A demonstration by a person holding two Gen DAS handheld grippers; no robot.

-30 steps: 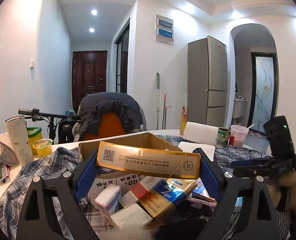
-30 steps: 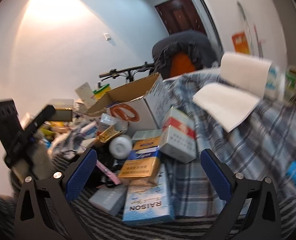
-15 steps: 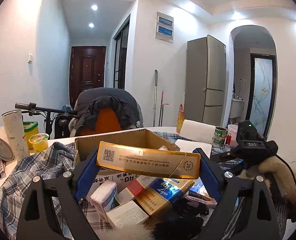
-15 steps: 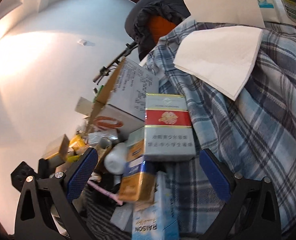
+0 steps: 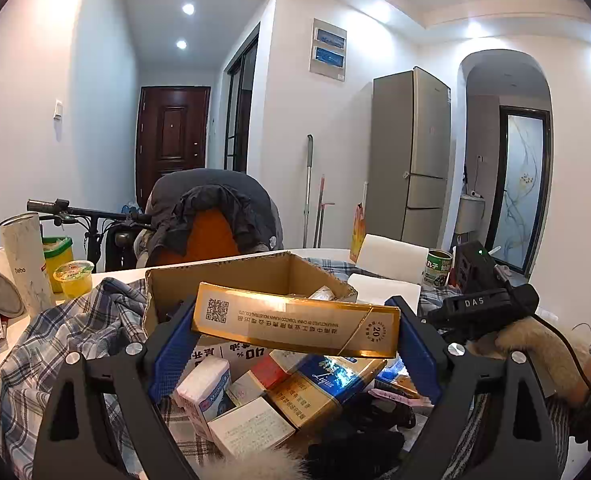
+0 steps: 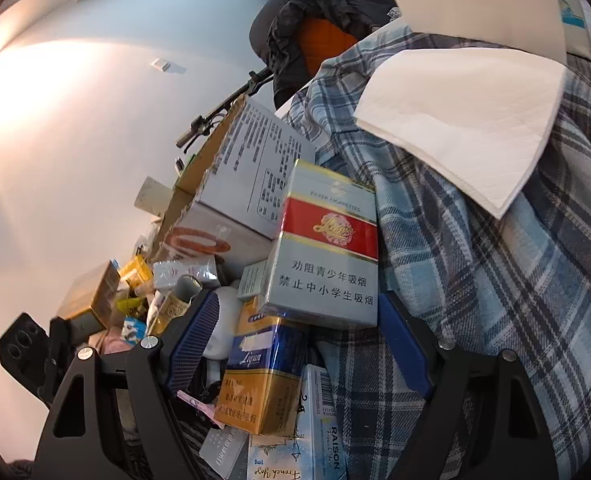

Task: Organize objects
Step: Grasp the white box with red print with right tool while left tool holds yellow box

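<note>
1. Since the earlier frame the right gripper (image 6: 295, 340) has rolled and dropped toward the heap of packs, so the red-and-silver pack (image 6: 327, 248) that lay well ahead now fills the space just above its fingers; the left gripper (image 5: 295, 344) has kept its place.
2. On the desk, the plaid cloth (image 6: 495, 280) carries everything, and being loose fabric it could drag or bunch if a finger catches it, tipping the heap.
3. Near the middle of the desk, the cardboard box (image 5: 255, 276) stands open-topped just behind the left gripper and looks like the likely destination; a nudge from a long load could shove it back.
4. Clamped across its ends by the left gripper's blue pads, the long gold carton (image 5: 295, 324) hangs level just in front of the box's near wall. Held only at the tips, it could pivot or slip if it knocks that wall.
5. With its jaws closing, the right gripper has the red-and-silver pack's lower edge between them, but the pads do not yet press on it. The pack leans on the box and rests on the blue-and-gold pack (image 6: 263, 372); a squeeze this low on it could catch that neighbour too.
6. If the leaning pack is pulled away, the small packs beside it may slide toward the near edge.
</note>
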